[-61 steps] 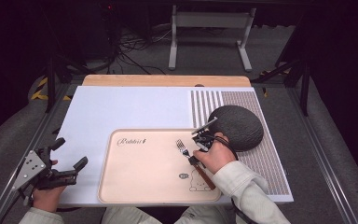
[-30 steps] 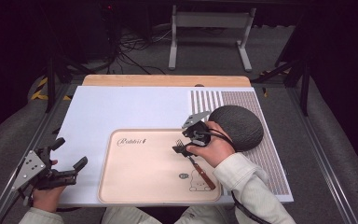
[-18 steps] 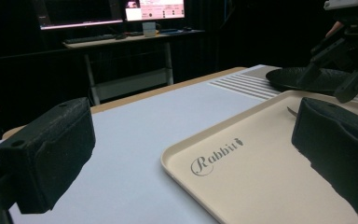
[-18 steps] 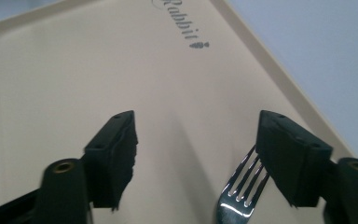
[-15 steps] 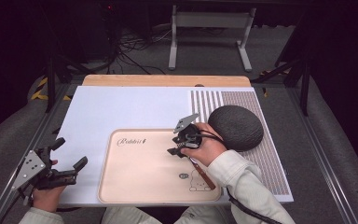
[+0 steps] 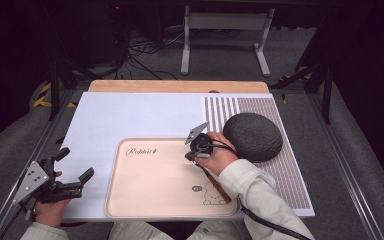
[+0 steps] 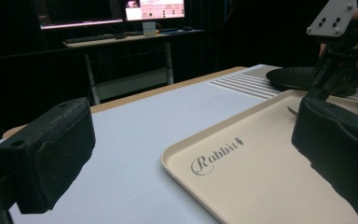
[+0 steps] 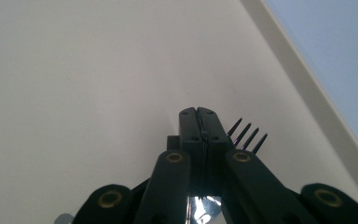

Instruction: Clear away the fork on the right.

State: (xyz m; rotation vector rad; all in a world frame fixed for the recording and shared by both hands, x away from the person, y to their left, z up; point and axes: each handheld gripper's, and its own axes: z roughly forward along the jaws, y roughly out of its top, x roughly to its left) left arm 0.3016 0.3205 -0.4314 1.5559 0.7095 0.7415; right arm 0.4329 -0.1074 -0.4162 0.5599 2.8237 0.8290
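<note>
Fork (image 8: 247, 135): one, lying on the beige tray (image 6: 145, 195), toward the tray's right side. In the high view I see its brown handle running out from under the right hand toward the rabbit drawing printed near the tray's near right corner. In the right gripper view I count four tines poking out just beside the closed finger tips, with a bit of shiny metal visible lower down between the links.

Right gripper (image 6: 195, 152): its fingers have just been closing and now stand pressed together, tip to tip, right over the fork's neck. I read this as a pinch on the fork, though the contact itself is hidden behind the fingers.

Left gripper (image 6: 72, 172): one, held at the near left edge of the worktop (image 6: 130, 115), well apart from the tray's contents. Fingers (image 7: 51, 154) spread wide, nothing between them.

Other items counted: one tray with "Rabbit" lettering, one dark round bumpy mat (image 6: 252, 136) just beside the right hand, lying on a striped and dotted panel of the white sheet.
</note>
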